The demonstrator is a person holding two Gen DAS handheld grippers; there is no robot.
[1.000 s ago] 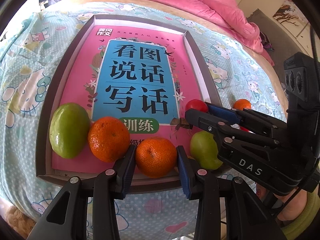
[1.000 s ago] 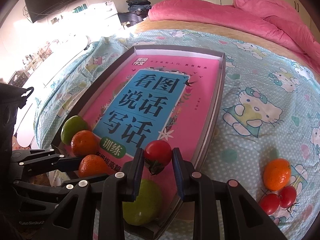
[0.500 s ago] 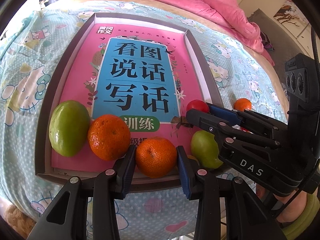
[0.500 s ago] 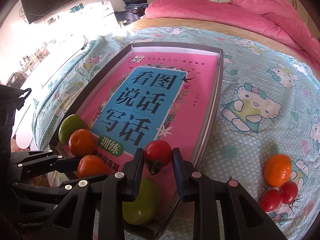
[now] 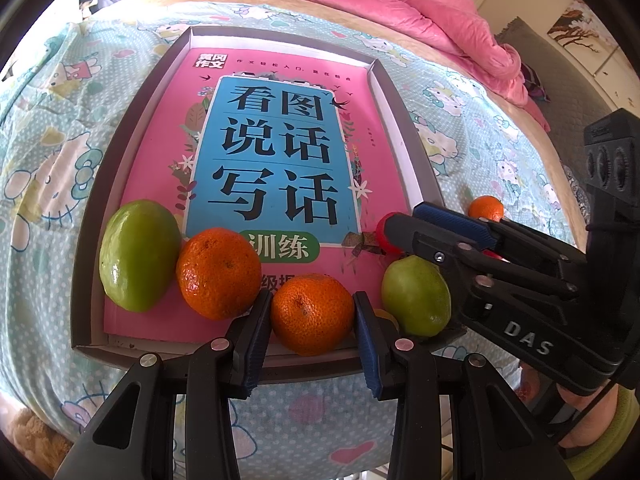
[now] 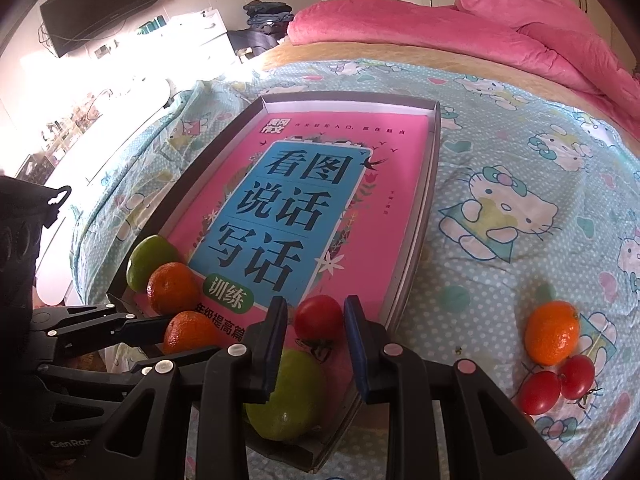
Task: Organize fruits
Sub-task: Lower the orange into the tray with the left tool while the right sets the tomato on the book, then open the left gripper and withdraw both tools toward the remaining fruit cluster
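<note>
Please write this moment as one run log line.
left gripper: shut on orange | right gripper: shut on tomato | both over tray

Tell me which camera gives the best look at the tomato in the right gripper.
The right wrist view: the tomato sits centred between the right gripper pads, nearly whole, stem down. In the left wrist view the same tomato is only a red sliver behind the right gripper's finger.

Three oranges, three tomatoes and two green fruits. One tray holds one pink book. Two tools.
</note>
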